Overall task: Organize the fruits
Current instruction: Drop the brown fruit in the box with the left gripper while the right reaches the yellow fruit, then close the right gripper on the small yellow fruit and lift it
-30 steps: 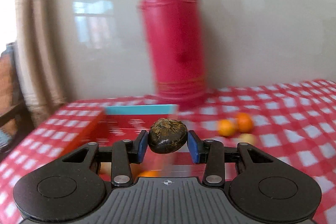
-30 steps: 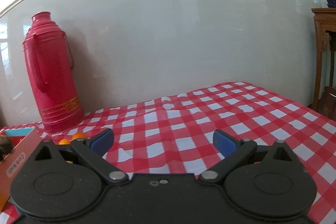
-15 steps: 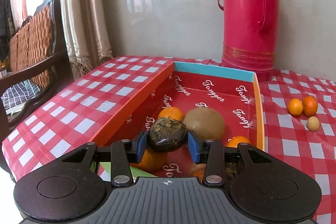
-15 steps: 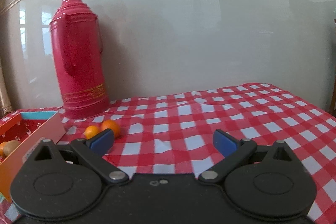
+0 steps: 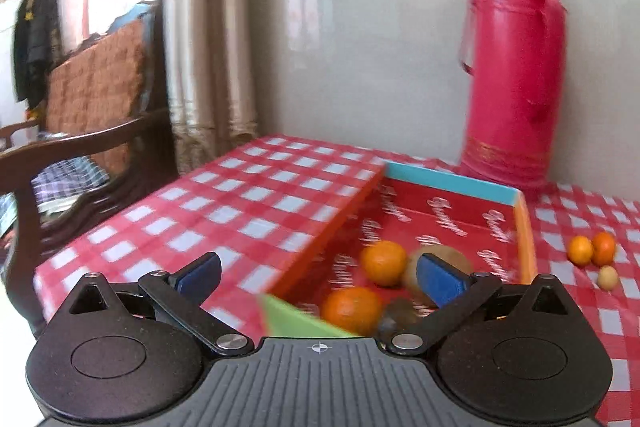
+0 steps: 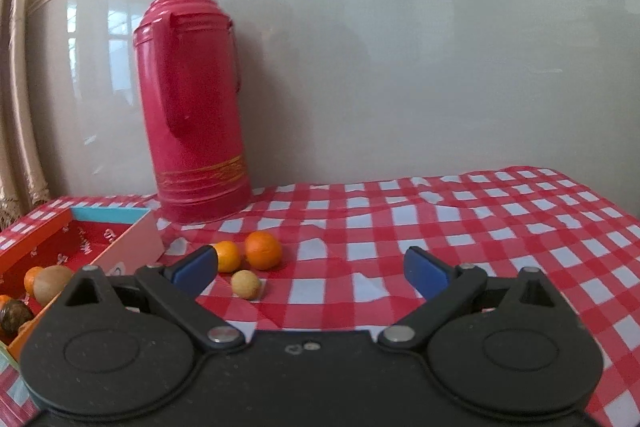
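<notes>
My left gripper [image 5: 318, 275] hangs over the near end of the red fruit box [image 5: 524, 227]; its jaws are opening wide and nothing sits between the pads. Below them a dark wrinkled fruit [image 5: 400, 313] lies blurred in the box, beside two oranges [image 5: 383, 263] and a kiwi [image 5: 452, 257] partly hidden by the right finger. In the right wrist view the same dark fruit [image 6: 14, 315] rests in the box [image 6: 136, 239]. My right gripper [image 6: 310, 265] is open and holds nothing. On the cloth just left of it lie two small oranges [image 6: 263, 250] and a pale round fruit [image 6: 245, 283].
A tall red thermos [image 6: 196, 107] stands against the wall behind the loose fruit. The red checked tablecloth [image 6: 460, 227] stretches to the right. A wooden chair [image 5: 92, 131] and curtains stand beyond the table's left edge.
The left gripper let go of the dark fruit, which dropped into the box, and its jaws swung wide. The right gripper's view swung left, bringing the thermos, loose fruit and box closer to centre.
</notes>
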A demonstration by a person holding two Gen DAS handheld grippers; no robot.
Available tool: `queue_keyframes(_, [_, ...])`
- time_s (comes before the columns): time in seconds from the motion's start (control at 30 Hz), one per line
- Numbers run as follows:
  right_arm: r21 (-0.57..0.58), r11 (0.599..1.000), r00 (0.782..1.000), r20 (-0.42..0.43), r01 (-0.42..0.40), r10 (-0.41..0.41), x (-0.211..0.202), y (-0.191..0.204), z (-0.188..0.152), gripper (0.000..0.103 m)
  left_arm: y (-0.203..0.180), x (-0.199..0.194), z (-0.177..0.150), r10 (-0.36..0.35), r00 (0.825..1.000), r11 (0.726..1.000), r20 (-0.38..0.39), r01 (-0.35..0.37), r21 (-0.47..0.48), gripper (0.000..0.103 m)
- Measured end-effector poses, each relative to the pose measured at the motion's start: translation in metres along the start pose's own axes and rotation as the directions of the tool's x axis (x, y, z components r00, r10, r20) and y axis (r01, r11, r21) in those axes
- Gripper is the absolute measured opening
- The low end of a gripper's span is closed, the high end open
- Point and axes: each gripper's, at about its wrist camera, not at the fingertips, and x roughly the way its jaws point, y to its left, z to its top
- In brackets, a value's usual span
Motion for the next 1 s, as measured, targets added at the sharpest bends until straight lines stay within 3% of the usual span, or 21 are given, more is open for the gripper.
queue_keyframes(0.27, [0.016, 0.998, 0.989, -0.127, -0.067, 0.069, 0.035, 0.014, 0.003, 0.08, 0.07, -0.008, -0.017, 0.134, 0.991, 0.981, 0.018, -0.13, -0.142, 0.103])
queue_keyframes(0.43, [-0.035, 0.997, 0.983, -0.174, -0.061, 0.054, 0.055, 0.029, 0.004, 0.079, 0.09, -0.009, -0.024, 0.236, 0.971, 0.953, 0.03, -0.226, -0.2, 0.103])
queue_keyframes(0.6, [-0.076, 0.997, 0.975, -0.221, -0.034, 0.017, 0.073, 0.04, 0.003, 0.075, 0.105, -0.006, -0.028, 0.281, 0.959, 0.935, 0.031, -0.267, -0.234, 0.103])
queue_keyframes(0.77, [-0.079, 0.997, 0.963, -0.27, -0.016, -0.005, 0.094, 0.041, 0.003, 0.051, 0.112, -0.007, -0.03, 0.306, 0.951, 0.927, 0.045, -0.286, -0.244, 0.103])
queue_keyframes(0.9, [-0.084, 0.996, 0.954, -0.298, -0.01, -0.015, 0.1, 0.041, -0.001, 0.046, 0.116, -0.004, -0.031, 0.311, 0.949, 0.927, 0.046, -0.293, -0.234, 0.103])
queue_keyframes(1.0, [-0.106, 0.994, 0.949, -0.316, -0.014, -0.02, 0.104, 0.046, -0.005, 0.034, 0.119, -0.004, -0.031, 0.318, 0.947, 0.923, 0.041, -0.3, -0.241, 0.103])
